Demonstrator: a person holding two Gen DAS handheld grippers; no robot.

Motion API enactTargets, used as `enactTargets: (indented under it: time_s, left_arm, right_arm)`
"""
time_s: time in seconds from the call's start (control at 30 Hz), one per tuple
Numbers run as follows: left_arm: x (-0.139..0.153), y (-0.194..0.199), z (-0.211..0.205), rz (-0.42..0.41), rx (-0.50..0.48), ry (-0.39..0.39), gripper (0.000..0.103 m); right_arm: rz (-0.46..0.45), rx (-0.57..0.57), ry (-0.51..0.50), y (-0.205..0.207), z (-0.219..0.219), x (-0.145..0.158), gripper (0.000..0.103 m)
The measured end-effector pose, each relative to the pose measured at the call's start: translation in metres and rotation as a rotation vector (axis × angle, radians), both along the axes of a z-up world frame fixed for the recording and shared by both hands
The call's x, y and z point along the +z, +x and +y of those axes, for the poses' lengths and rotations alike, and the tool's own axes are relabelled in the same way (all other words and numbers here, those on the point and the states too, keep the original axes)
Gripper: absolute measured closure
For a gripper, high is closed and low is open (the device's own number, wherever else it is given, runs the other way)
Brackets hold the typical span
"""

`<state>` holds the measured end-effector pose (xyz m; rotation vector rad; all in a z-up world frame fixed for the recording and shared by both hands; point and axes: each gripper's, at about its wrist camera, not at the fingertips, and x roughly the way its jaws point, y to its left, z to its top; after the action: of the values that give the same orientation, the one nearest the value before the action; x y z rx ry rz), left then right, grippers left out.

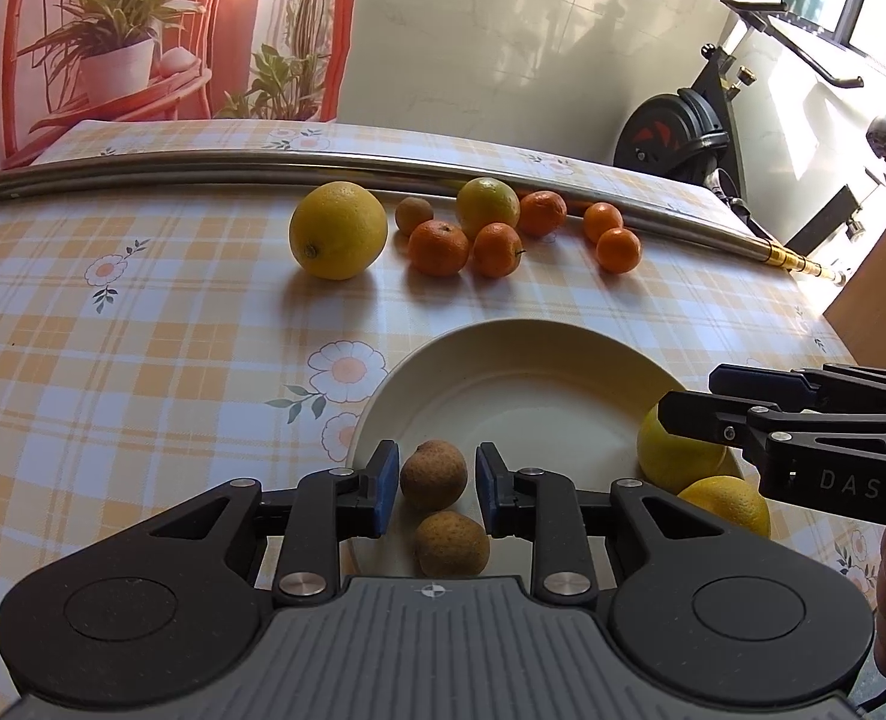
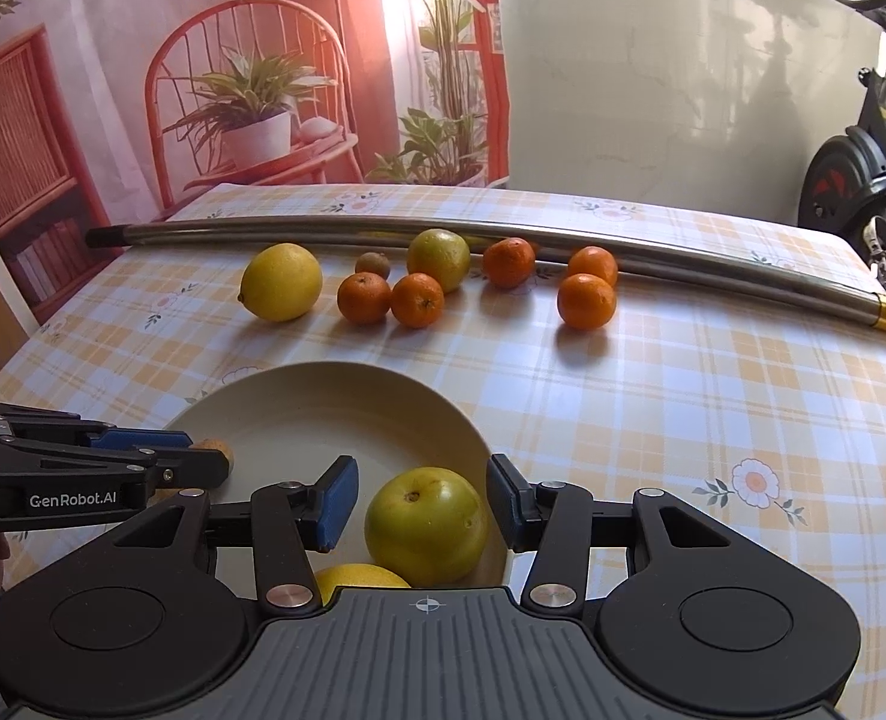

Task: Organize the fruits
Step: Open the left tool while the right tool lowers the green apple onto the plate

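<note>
A cream plate [image 1: 520, 354] [image 2: 323, 396] lies on the checked tablecloth. My left gripper [image 1: 434, 480] is open, its jaws either side of a small brown fruit [image 1: 432, 474] on the plate; a second brown fruit [image 1: 451, 543] lies just nearer. My right gripper [image 2: 422, 507] is open around a yellow-green fruit [image 2: 425, 525] [image 1: 673, 456] on the plate, with a yellow orange [image 2: 359, 579] [image 1: 730, 501] beside it. Farther back lie a large lemon [image 1: 338, 230] [image 2: 281, 282], a green-yellow fruit [image 1: 487, 207] [image 2: 438, 259], a small brown fruit [image 1: 414, 215] [image 2: 373, 265] and several mandarins [image 1: 438, 247] [image 2: 586, 301].
A long steel tube [image 1: 263, 165] [image 2: 682, 264] lies across the table behind the fruit, with a brass end at the right. An exercise bike [image 1: 700, 120] stands beyond the table's right edge. A wooden panel [image 1: 880, 276] rises at the right.
</note>
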<state>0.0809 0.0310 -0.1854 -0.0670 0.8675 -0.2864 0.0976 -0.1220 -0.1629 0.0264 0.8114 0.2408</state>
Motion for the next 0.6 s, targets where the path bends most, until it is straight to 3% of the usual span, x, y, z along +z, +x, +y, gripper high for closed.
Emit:
enactTargets:
  time_s: [0.23,0.33,0.6]
  left_arm:
    - [0.014,0.005,0.009,-0.029,0.023,-0.023,0.073]
    - [0.023,0.009,0.017,-0.050,0.048,-0.026,0.066]
    - [0.046,0.031,0.037,-0.102,0.118,-0.030,0.066]
  right_arm:
    - [-0.034,-0.014,0.000,0.002,-0.008,0.010,0.059]
    - [-0.048,-0.027,0.004,0.005,-0.015,0.015,0.059]
    - [-0.095,-0.055,-0.027,0.021,-0.039,0.024,0.059]
